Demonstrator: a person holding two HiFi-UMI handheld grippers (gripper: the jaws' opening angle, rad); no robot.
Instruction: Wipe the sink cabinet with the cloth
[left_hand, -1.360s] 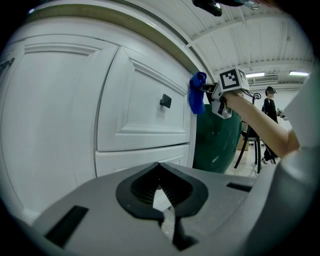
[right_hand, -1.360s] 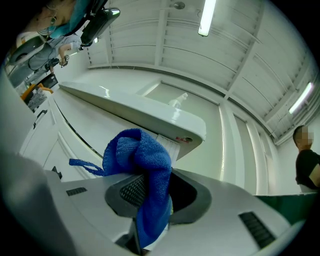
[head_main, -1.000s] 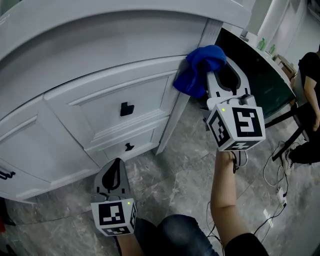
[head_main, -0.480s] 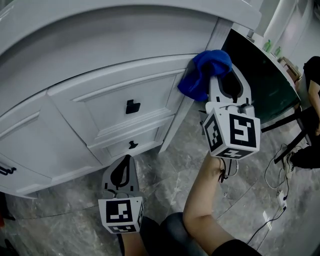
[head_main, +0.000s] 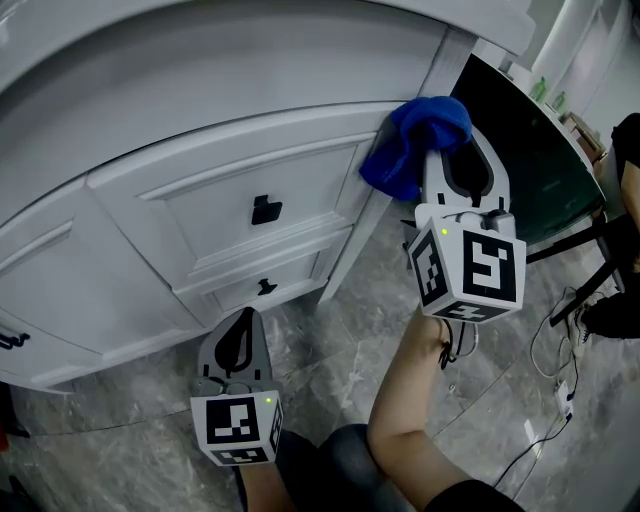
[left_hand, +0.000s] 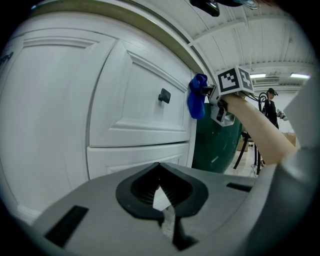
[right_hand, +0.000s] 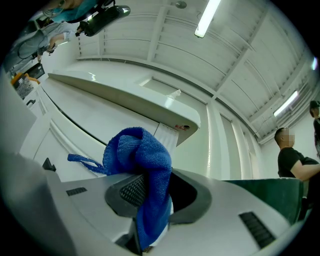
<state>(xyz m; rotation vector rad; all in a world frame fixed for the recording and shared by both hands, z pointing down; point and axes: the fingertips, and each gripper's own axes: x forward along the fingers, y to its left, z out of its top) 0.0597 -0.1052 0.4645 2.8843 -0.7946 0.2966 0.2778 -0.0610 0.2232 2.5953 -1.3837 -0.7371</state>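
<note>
The white sink cabinet (head_main: 180, 150) fills the upper left of the head view, with two drawers and black handles (head_main: 264, 209). A bunched blue cloth (head_main: 415, 142) is pressed against the cabinet's right corner post. My right gripper (head_main: 452, 150) is shut on the cloth (right_hand: 142, 165), which hangs out of the jaws in the right gripper view. My left gripper (head_main: 238, 335) hangs low near the floor in front of the lower drawer, shut and holding nothing (left_hand: 162, 205). In the left gripper view the cloth (left_hand: 196, 97) shows at the cabinet's edge (left_hand: 125, 100).
A dark green panel (head_main: 530, 150) stands just right of the cabinet. Grey marble floor (head_main: 340, 350) lies below, with cables (head_main: 560, 380) at the right. A person in black (head_main: 620, 200) sits at the far right. The countertop (right_hand: 130, 95) overhangs above the cloth.
The right gripper with the cloth has shifted slightly up and right along the cabinet's corner. The left gripper has stayed low, barely moving.
</note>
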